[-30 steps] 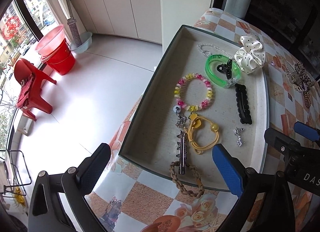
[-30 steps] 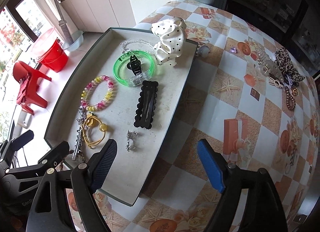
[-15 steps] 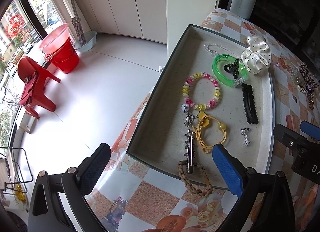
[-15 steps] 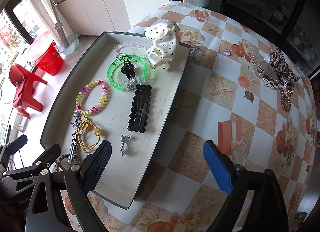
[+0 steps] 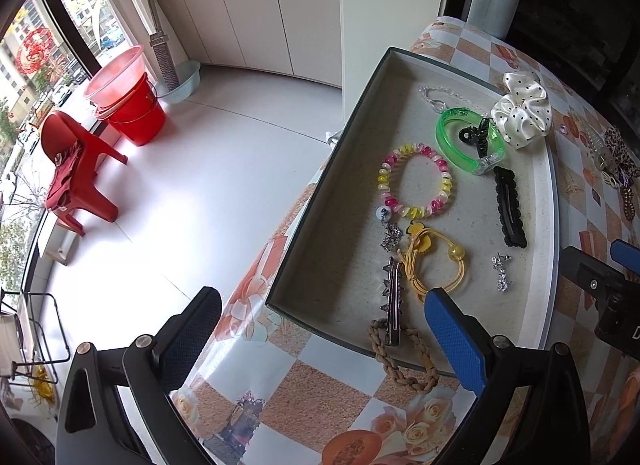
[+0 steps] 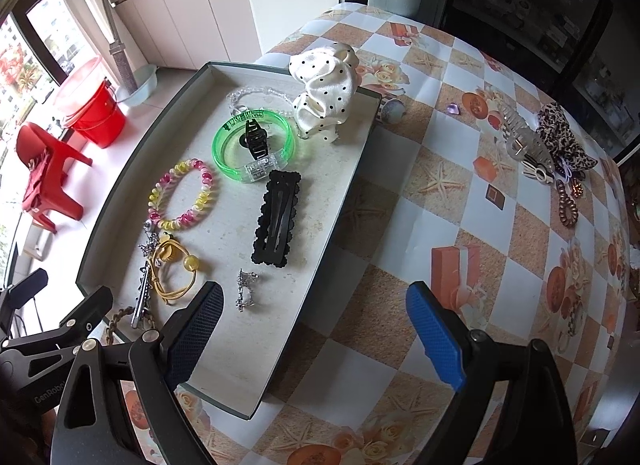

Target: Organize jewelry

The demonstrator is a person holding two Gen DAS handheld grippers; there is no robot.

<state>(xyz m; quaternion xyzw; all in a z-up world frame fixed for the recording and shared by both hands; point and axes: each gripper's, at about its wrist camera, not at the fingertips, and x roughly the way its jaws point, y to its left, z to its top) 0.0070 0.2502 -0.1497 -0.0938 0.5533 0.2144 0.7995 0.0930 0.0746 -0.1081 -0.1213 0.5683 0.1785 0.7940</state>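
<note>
A shallow grey tray [image 6: 344, 201] [image 5: 344, 153] holds a green bangle [image 6: 224, 149] with a black claw clip on it, a pink-and-yellow bead bracelet [image 5: 414, 211], a black scalloped hair clip [image 6: 276, 223], a yellow hair tie [image 5: 436, 265] and small silver earrings [image 6: 245, 289]. A white dotted scrunchie [image 6: 326, 99] sits on the tray's far corner. A spiked silver clip [image 5: 392, 305] and a braided band [image 5: 400, 361] lie over the near rim. My left gripper [image 5: 320, 329] hangs open above that rim. My right gripper [image 6: 316, 329] is open over the tray's right edge, empty.
At the table's far right lie a leopard scrunchie [image 6: 560, 137], a clear claw clip [image 6: 524, 143] and a brown coil tie [image 6: 567, 207]. A small bead [image 6: 393, 109] rests beside the tray. Left of the table the floor drops away, with a red bucket [image 5: 136, 113] and a red chair [image 5: 76, 169].
Both grippers have drawn back and up from the tray, so more of the table and floor shows. Nothing on the tray has moved.
</note>
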